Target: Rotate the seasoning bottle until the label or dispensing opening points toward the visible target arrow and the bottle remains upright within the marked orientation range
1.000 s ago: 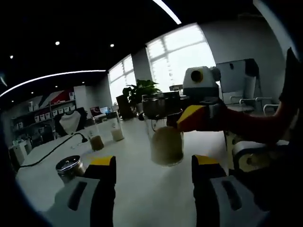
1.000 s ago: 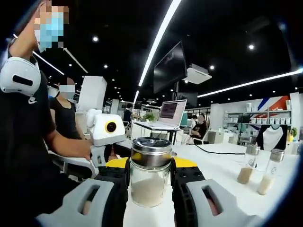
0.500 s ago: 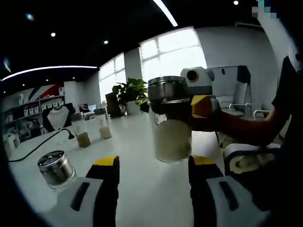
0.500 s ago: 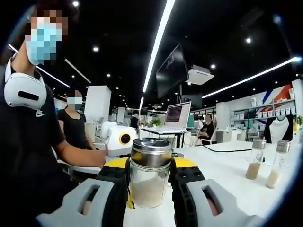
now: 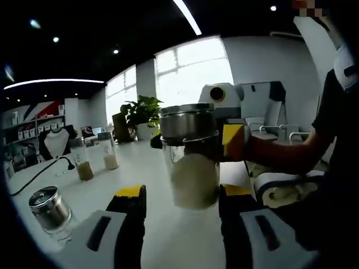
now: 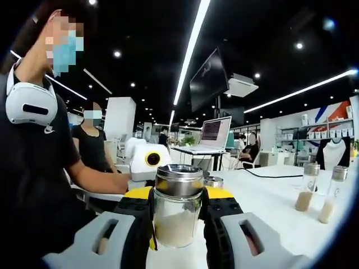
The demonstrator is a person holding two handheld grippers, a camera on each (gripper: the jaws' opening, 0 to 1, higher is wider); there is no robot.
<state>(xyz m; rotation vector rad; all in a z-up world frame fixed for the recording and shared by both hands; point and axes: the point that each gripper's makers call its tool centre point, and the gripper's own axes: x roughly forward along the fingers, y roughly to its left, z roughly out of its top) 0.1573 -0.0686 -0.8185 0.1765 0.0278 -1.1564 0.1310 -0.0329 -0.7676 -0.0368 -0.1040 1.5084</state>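
Rt gripper (image 6: pixel 178 204): fingers clamped on seasoning bottle (image 6: pixel 178 216), upright, off the tabletop (image 6: pixel 269 207). Lt gripper (image 5: pixel 180 196): fingers apart, bottle between them at 12 o'clock. No arrow or label readable; turn prob. not done, can't judge aim.

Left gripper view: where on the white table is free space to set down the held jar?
Bare table lies between the two tall bottles and the held jar, and nearer, between the small steel-capped jar and the left gripper. Around the right gripper it is crowded.
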